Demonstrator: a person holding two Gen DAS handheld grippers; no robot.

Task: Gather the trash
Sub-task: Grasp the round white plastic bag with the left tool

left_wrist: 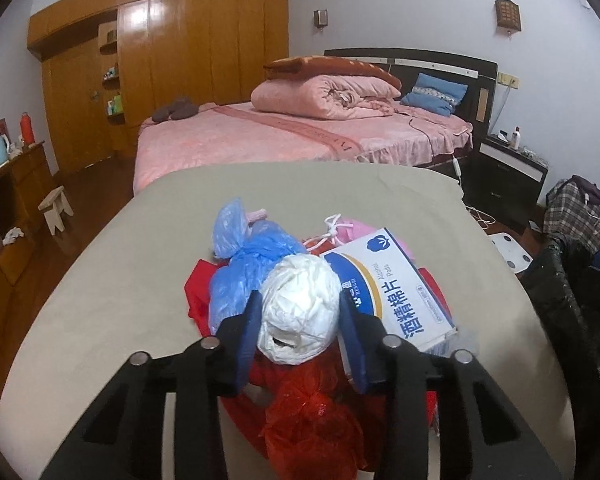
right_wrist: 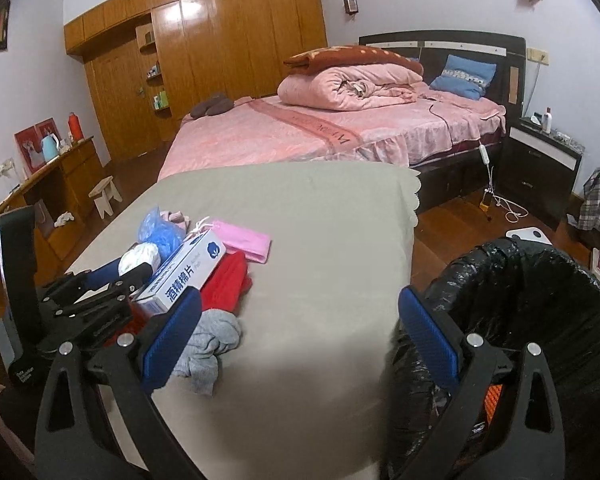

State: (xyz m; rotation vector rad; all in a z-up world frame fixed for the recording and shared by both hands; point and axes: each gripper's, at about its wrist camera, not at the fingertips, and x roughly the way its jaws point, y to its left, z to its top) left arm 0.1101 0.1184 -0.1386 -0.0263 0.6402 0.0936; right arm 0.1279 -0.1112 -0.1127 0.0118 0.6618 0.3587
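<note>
My left gripper (left_wrist: pixel 300 300) is shut on a crumpled white paper ball (left_wrist: pixel 300 308), held just above a pile of trash on the beige table (left_wrist: pixel 120 300). The pile has a blue plastic bag (left_wrist: pixel 248 260), a red plastic bag (left_wrist: pixel 312 424), a white and blue alcohol pad box (left_wrist: pixel 396 284) and a pink pouch (right_wrist: pixel 242 240). In the right wrist view the left gripper (right_wrist: pixel 130 270) holds the ball (right_wrist: pixel 140 258) at the left. My right gripper (right_wrist: pixel 300 308) is open and empty, over the table's right edge beside a black-lined trash bin (right_wrist: pixel 540 300).
A grey cloth (right_wrist: pixel 212 340) and a red cloth (right_wrist: pixel 226 280) lie on the table by the box. A pink bed (right_wrist: pixel 320 132) stands beyond the table, with a dark nightstand (right_wrist: pixel 540 172) at its right. A wooden desk (right_wrist: pixel 52 176) and a small stool (right_wrist: pixel 104 196) are at the left.
</note>
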